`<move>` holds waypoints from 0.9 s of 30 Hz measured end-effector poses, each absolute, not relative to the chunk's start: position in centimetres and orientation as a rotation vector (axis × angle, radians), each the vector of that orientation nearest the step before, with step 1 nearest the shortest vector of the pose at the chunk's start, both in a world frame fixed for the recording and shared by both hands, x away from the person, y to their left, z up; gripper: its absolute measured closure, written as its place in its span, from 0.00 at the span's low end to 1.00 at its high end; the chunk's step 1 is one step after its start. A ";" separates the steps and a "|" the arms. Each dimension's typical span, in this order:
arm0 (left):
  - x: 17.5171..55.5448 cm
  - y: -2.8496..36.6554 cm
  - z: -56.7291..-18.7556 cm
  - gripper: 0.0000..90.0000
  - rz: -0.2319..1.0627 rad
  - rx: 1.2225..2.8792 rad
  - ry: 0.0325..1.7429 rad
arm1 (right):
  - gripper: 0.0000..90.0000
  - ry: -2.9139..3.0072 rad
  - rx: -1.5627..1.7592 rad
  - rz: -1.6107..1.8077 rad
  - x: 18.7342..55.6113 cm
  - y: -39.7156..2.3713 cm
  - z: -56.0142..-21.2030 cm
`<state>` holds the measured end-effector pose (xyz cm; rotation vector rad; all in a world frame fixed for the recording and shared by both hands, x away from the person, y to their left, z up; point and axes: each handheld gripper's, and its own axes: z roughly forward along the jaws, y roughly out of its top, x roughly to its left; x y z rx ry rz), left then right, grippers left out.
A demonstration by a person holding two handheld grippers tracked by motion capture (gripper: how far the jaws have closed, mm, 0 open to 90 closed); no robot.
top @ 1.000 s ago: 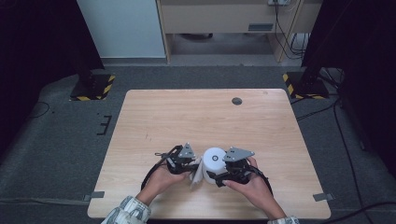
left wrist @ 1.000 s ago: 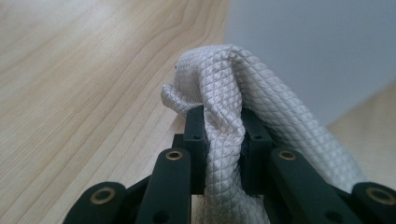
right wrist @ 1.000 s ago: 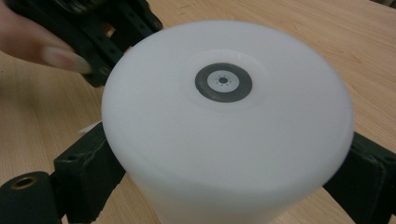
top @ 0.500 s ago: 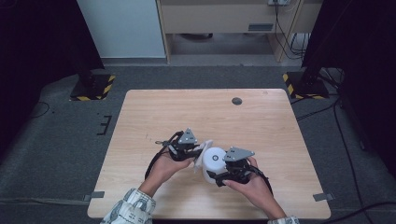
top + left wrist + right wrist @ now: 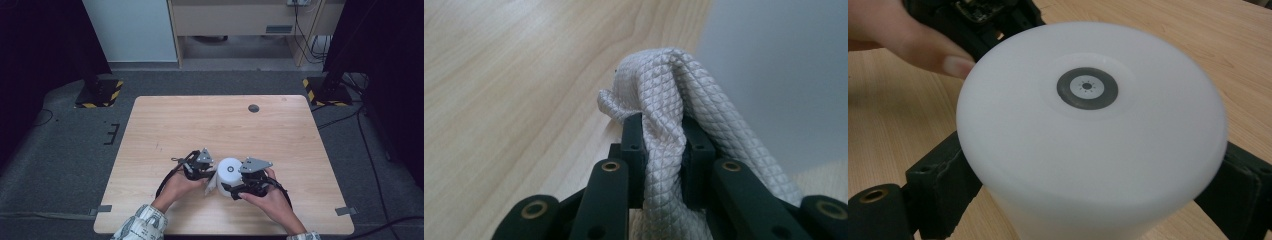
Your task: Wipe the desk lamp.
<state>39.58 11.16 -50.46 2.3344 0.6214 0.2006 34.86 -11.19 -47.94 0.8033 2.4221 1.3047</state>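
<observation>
Coming in from the bottom edge of the high view, the person's left hand (image 5: 181, 184) carries the left gripper (image 5: 207, 176) w/ its grey plate on top, low on the table (image 5: 165, 125), just left of a white canister (image 5: 227, 175). Left gripper view: its jaws are clamped tight on a fold of white quilted cloth (image 5: 664, 135), which bunches up above the pads and runs down between them; bare wood on one side, a pale blurred surface on the other, prob. the canister wall. The canister stands upright near the table's front edge, about mid-width, w/ a small dark ring (image 5: 1087, 88) at the centre of its flat top. The right gripper (image 5: 231, 189) grips it from the right: in the right gripper view the jaws are spread wide, one pad against each side of the body. The right hand (image 5: 270, 195) sits behind it. Far back on the table lies a small dark disc (image 5: 254, 108), well apart from all this.
</observation>
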 end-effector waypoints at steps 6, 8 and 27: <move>37.0 12.0 -49.4 0.84 0.199 2.325 0.595 | 0.10 2.420 0.804 1.300 34.8 -11.2 -47.9; 36.1 12.2 -49.2 0.84 0.193 2.321 0.582 | 0.10 2.420 0.805 1.299 34.8 -11.1 -47.9; 37.9 14.8 -45.7 0.84 0.342 2.178 0.685 | 0.05 2.392 0.811 1.332 34.6 -11.7 -47.5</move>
